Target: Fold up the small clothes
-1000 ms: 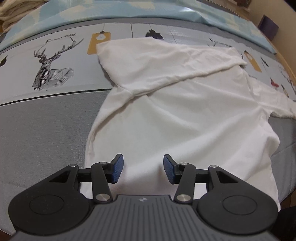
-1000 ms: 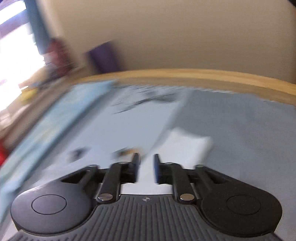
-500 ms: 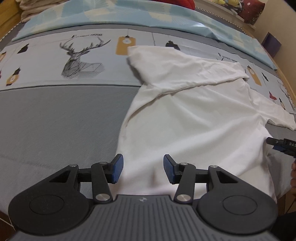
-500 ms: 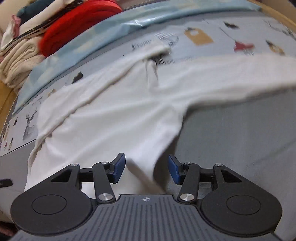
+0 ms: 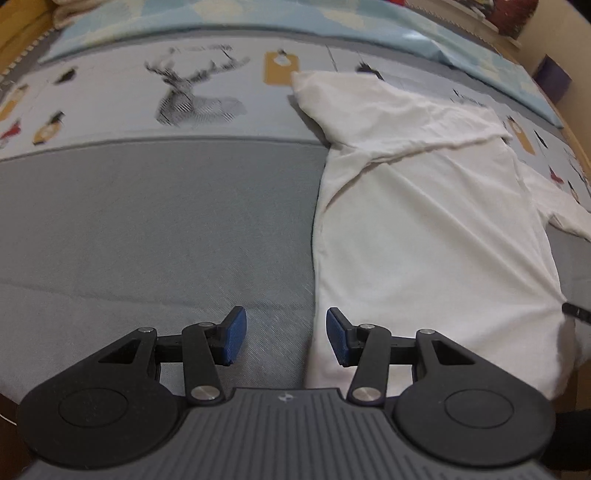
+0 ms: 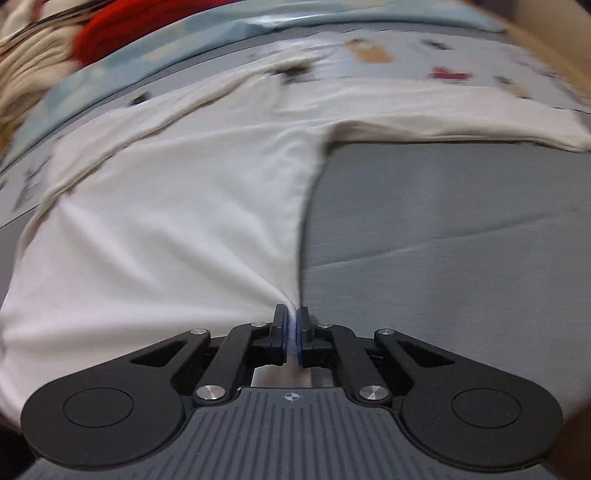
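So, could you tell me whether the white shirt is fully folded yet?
Partly: the white shirt has one sleeve folded across its chest, the body lies spread, and the right gripper pinches its hem.

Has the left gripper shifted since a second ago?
Yes. The left gripper slid left off the shirt; the deer print now sits nearer centre.

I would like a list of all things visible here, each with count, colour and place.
shirt: one, white, spread on the bed, one sleeve folded over the chest
bed cover: one, grey with a pale printed band (deer, tags), under the shirt
blue sheet: one, light blue, along the far edge of the bed
red cloth: one, red, beyond the bed, blurred
cream pile: one, cream, beside the red cloth
left gripper: one, black with blue pads, open, at the shirt's near edge
right gripper: one, black, shut on the shirt's corner
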A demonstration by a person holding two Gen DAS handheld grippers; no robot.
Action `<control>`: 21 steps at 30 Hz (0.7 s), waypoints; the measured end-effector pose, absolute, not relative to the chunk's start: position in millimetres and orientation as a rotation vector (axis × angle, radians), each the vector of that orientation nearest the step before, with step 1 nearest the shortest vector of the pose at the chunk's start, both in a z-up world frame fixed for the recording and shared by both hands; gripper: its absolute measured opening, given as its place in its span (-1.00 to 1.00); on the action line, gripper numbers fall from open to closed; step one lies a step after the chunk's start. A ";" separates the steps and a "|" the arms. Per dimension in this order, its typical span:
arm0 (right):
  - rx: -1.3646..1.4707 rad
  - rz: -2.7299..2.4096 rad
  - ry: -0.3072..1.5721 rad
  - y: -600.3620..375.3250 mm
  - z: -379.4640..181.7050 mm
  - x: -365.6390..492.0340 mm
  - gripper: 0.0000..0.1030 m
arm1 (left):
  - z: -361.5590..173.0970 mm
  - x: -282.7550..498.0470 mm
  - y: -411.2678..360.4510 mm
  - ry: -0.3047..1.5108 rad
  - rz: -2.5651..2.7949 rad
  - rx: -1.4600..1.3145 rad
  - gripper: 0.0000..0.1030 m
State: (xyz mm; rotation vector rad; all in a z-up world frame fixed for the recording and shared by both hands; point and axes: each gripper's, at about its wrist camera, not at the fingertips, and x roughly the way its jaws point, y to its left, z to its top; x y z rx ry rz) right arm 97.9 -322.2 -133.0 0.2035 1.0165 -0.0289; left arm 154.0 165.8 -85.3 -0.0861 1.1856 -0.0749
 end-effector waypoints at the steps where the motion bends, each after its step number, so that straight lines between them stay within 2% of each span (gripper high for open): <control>1: 0.208 -0.052 1.008 -327.0 -129.5 93.8 -0.93 | -89.1 152.7 162.7 1.207 -0.102 -0.087 0.06; 2: 0.208 -0.081 1.001 -331.4 -125.5 89.4 -0.92 | -93.1 151.3 159.6 1.226 -0.126 -0.085 0.07; 4: 0.239 -0.129 1.011 -340.4 -123.0 80.7 -0.66 | -101.2 148.5 153.8 1.264 -0.169 -0.075 0.08; 5: 0.284 -0.115 1.023 -346.8 -123.2 75.2 -0.25 | -105.9 146.3 150.9 1.283 -0.188 -0.066 0.08; 6: 0.315 -0.093 1.030 -351.2 -123.5 70.2 -0.07 | -111.1 143.0 149.5 1.294 -0.199 -0.060 0.09; 9: 0.281 -0.097 1.068 -354.0 -128.3 58.6 -0.08 | -129.8 134.4 144.4 1.350 -0.228 -0.044 0.09; 11: 0.288 -0.085 1.119 -354.2 -136.5 54.9 -0.09 | -141.5 129.2 139.2 1.376 -0.214 0.016 0.09; 12: 0.288 -0.068 1.149 -353.3 -140.7 53.4 -0.19 | -145.2 127.8 137.4 1.383 -0.206 0.039 0.07; 13: 0.260 -0.053 1.148 -349.3 -141.0 51.3 -0.37 | -149.7 126.7 136.7 1.393 -0.202 0.054 0.06; 14: 0.222 -0.030 1.142 -344.9 -140.0 50.3 -0.94 | -151.4 125.5 136.0 1.391 -0.203 0.065 0.01; 17: 0.166 -0.016 1.122 -341.1 -133.1 52.7 -0.95 | -148.6 119.6 132.6 1.378 -0.273 0.060 -0.93; 21: 0.187 -0.107 1.098 -358.4 -120.5 59.9 -0.95 | -145.2 107.2 124.4 1.357 -0.341 0.102 -0.92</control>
